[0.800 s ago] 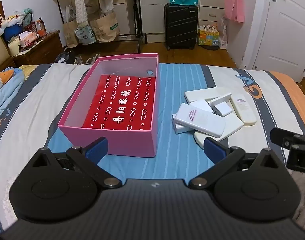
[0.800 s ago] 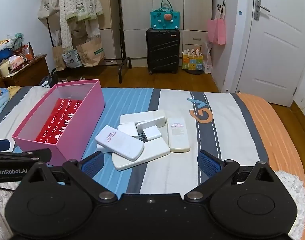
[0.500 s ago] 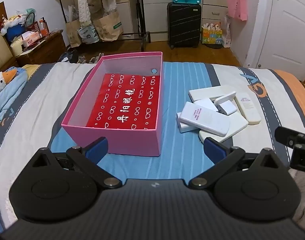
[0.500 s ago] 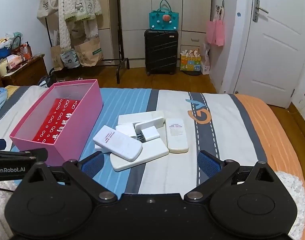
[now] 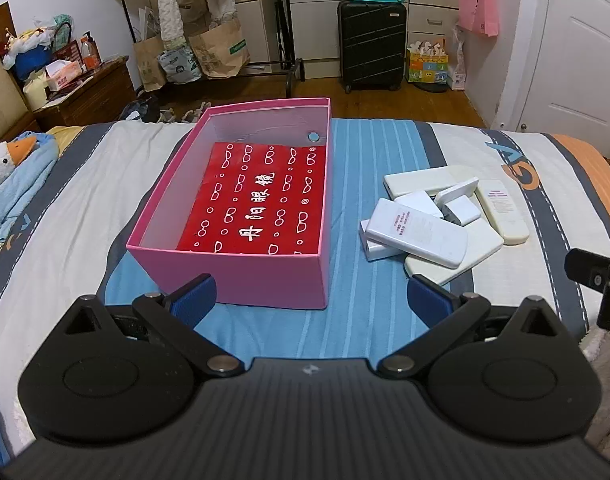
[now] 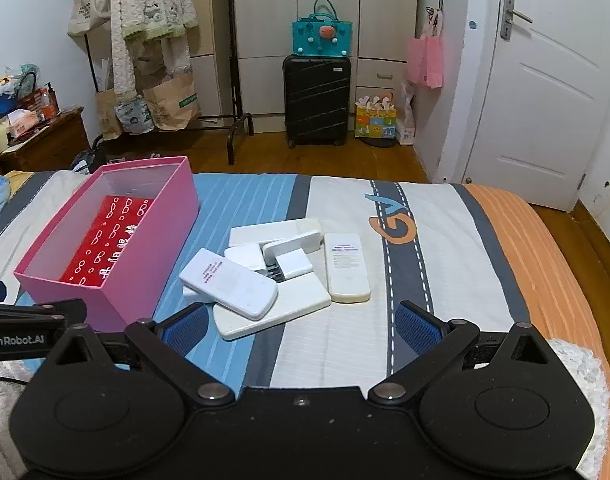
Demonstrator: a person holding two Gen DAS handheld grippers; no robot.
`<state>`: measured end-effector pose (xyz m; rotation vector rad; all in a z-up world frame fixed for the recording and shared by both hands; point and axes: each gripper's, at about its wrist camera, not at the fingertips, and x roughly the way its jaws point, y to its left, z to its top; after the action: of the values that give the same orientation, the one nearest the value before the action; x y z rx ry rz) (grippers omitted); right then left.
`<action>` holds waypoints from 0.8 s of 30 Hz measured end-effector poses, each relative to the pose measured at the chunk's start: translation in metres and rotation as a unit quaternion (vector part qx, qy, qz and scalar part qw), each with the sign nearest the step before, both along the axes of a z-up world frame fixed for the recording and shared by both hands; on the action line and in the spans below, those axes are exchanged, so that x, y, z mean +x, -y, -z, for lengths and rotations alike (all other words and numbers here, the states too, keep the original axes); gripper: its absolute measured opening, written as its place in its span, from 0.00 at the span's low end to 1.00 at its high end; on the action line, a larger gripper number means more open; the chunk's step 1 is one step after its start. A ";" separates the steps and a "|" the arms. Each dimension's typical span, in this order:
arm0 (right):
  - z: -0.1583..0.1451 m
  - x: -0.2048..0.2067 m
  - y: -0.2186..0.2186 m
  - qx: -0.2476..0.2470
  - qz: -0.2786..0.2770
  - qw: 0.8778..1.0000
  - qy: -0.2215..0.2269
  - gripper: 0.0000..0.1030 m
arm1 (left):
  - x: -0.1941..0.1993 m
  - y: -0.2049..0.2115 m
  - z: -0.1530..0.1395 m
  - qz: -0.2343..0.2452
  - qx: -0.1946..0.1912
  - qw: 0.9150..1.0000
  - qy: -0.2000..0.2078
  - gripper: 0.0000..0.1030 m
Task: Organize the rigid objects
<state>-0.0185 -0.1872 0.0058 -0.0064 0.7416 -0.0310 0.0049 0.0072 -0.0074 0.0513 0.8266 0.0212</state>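
White remotes (image 6: 261,280) lie beyond right tool (image 6: 299,326).

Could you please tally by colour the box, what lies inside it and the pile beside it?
White rigid objects: 8 visible in the pile
Pink box: 1
Red printed sheet inside: 1
Total: 10

— Premises?
— A home bedroom: striped bed cover (image 6: 345,344), wardrobe (image 6: 325,4), clothes rack (image 6: 153,16), black suitcase (image 6: 317,100), bedside cabinet (image 5: 89,96).
— Confirmed?
— Yes, a white door (image 6: 545,92) closes it.
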 end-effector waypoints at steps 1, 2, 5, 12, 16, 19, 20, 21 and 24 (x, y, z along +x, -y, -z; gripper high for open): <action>-0.001 0.000 0.000 0.000 0.001 1.000 0.000 0.98 | 0.000 0.000 0.000 0.001 -0.001 1.000 0.000 1.00; 0.000 0.000 0.001 0.000 0.002 1.000 0.000 0.98 | -0.001 0.000 0.000 0.002 -0.001 1.000 -0.001 1.00; -0.001 0.000 0.004 0.000 0.006 1.000 0.000 0.98 | -0.001 0.002 0.000 0.007 -0.004 1.000 -0.003 1.00; -0.006 -0.003 0.007 0.002 0.007 1.000 0.007 0.98 | -0.002 0.005 -0.001 0.015 -0.012 1.000 -0.004 1.00; -0.004 -0.002 0.008 0.004 0.007 1.000 0.002 0.98 | -0.002 0.006 0.000 0.016 -0.010 1.000 -0.005 1.00; -0.003 -0.002 0.008 0.004 0.006 1.000 0.000 0.98 | -0.002 0.006 0.000 0.015 -0.009 1.000 -0.005 1.00; -0.002 -0.002 0.008 0.004 0.006 1.000 0.000 0.98 | -0.003 0.006 0.000 0.015 -0.009 1.000 -0.005 1.00; -0.002 -0.002 0.008 0.003 0.005 1.000 0.000 0.98 | -0.002 0.006 0.000 0.016 -0.009 1.000 -0.004 1.00; 0.000 0.000 0.007 -0.001 0.005 1.000 0.000 0.98 | -0.002 0.007 0.001 0.017 -0.006 1.000 -0.003 1.00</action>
<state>-0.0187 -0.1943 0.0061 -0.0039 0.7417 -0.0417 0.0026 0.0003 -0.0087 0.0547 0.8320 -0.0161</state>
